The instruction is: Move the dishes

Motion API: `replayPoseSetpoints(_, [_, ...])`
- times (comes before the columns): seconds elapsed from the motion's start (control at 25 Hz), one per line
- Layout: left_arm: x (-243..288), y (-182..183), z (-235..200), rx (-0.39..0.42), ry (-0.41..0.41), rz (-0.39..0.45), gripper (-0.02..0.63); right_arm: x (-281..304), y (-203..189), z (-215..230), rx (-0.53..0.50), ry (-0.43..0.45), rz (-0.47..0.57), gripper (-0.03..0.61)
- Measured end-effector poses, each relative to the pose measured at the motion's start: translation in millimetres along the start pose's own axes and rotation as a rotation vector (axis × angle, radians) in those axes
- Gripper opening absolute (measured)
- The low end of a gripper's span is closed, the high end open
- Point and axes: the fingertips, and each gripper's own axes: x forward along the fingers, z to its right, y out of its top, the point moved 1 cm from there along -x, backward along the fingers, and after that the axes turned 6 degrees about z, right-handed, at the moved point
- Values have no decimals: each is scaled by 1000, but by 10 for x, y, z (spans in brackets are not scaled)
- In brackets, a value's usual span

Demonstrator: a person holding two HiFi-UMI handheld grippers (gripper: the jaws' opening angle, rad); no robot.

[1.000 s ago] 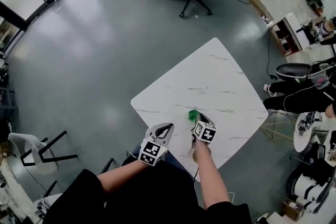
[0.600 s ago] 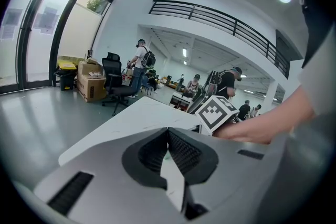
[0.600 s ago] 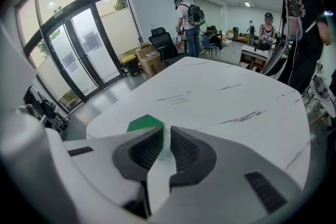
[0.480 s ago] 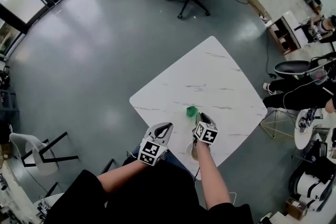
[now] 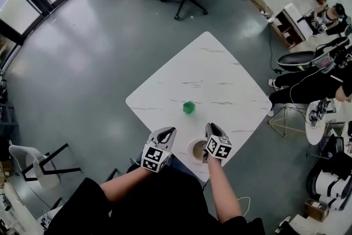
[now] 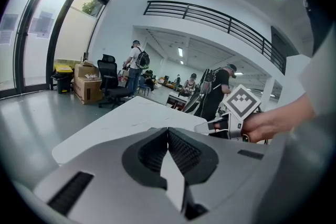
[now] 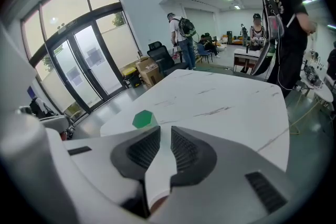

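White desk with faint grey veining, set corner-on toward me on a grey floor. One small green cube stands alone on its near-left part. A round white dish, brown inside, is at the near corner; I cannot tell if it rests flat.

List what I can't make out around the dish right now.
Dish: in the head view the right gripper covers its right edge; contents too small.
Right gripper view: white strip between the fingers; dish rim or table, cannot tell.
Left gripper view: own body hides the dish.
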Motion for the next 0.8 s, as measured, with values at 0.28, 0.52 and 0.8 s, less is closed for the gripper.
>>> replayPoseSetpoints(0.28, [35,-198,385,18,-31,-22,17,-423,-497,218,-24,8,-52,76])
replayPoseSetpoints(0.52, [79,-373,612,26,-37,-45,17,-626,-919,388,-19,13,-107,80])
replayPoseSetpoints(0.8, [120,-585,781,27,-28,-81,17,-719,-1213,581,-26,14,-154,86])
